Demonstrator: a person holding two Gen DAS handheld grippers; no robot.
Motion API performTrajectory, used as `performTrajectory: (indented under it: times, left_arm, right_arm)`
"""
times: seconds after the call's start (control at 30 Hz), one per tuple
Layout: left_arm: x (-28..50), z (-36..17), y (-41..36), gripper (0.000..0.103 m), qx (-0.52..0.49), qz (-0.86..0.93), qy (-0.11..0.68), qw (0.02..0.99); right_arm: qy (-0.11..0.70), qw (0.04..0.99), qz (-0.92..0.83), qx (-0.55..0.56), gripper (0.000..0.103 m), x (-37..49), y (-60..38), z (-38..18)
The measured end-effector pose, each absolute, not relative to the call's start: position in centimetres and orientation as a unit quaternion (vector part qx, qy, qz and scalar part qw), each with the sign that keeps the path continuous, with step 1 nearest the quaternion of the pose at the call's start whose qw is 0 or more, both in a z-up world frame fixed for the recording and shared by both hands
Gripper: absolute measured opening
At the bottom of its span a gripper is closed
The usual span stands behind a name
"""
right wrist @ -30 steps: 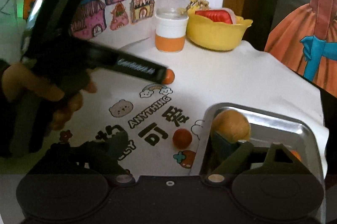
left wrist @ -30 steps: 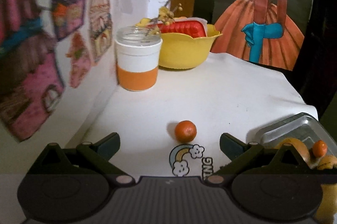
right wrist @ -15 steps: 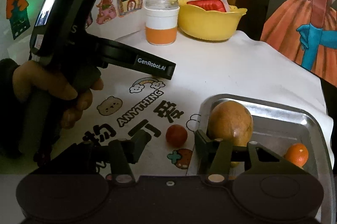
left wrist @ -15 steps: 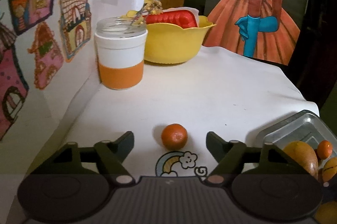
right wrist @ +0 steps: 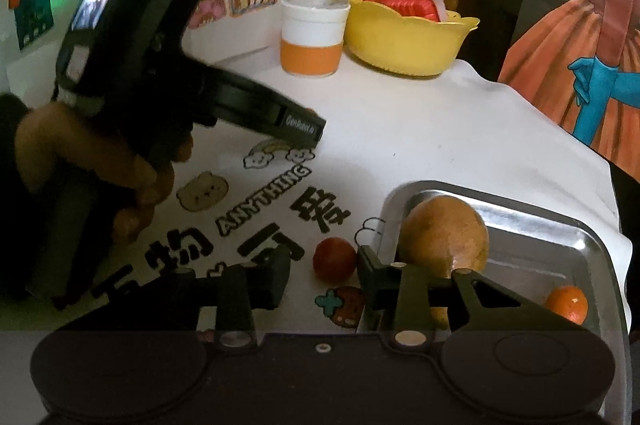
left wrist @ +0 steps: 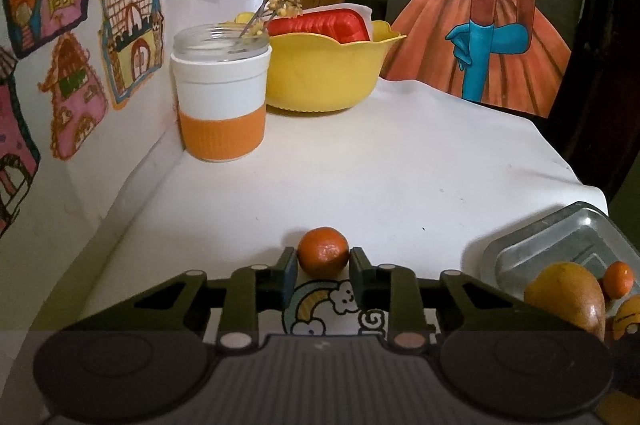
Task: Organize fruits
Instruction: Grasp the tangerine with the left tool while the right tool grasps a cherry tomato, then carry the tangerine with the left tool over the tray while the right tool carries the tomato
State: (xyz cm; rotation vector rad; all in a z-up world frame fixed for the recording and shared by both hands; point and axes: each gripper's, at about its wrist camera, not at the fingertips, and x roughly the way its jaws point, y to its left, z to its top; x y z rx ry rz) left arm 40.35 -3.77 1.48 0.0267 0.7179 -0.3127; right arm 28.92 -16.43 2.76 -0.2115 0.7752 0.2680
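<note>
Small orange (left wrist: 323,251) sits on the white bench (left wrist: 400,161), left gripper (left wrist: 322,267) jaws clamped on its sides, just beyond the rainbow print (left wrist: 316,305). Right gripper (right wrist: 322,275) jaws stand apart around a red fruit (right wrist: 334,259) beside the metal tray (right wrist: 600,257) holding a mango (right wrist: 444,237). Far back: jar (left wrist: 222,97), yellow bowl (left wrist: 324,73).

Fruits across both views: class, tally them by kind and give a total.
Small orange: 2, the gripped mandarin in the left gripper's jaws and the tray mandarin in the tray
Large tan fruit: 1
Small red fruit: 1
Total: 4; a yellow-orange shape at the left view's edge is unclear.
</note>
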Motion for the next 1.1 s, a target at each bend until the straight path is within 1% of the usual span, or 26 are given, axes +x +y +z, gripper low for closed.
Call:
performTrajectory:
  times: [0.07,0.1,0.2,0.23,1.1]
  left_arm:
    - [40.1,1.5,-3.7,0.03,0.012,-0.155,0.351,0.923]
    - [40.0,1.5,-3.7,0.03,0.012,-0.156,0.352,0.923]
    - [39.3,1.6,-3.7,0.03,0.011,-0.161,0.354,0.921]
    - [39.1,1.6,-3.6,0.03,0.011,-0.162,0.354,0.921]
    - [32.5,2.7,-3.4,0.03,0.006,-0.196,0.37,0.908]
  right_arm:
    - [0.376,0.912,0.13,-0.102,0.036,28.9,-16.4,2.8]
    - [0.376,0.912,0.128,-0.102,0.032,29.0,-16.3,2.7]
    - [0.375,0.913,0.126,-0.101,0.026,28.9,-16.4,2.7]
    - [0.375,0.913,0.126,-0.1,0.025,28.9,-16.4,2.7]
    - [0.36,0.922,0.13,-0.066,0.024,26.0,-17.3,3.5]
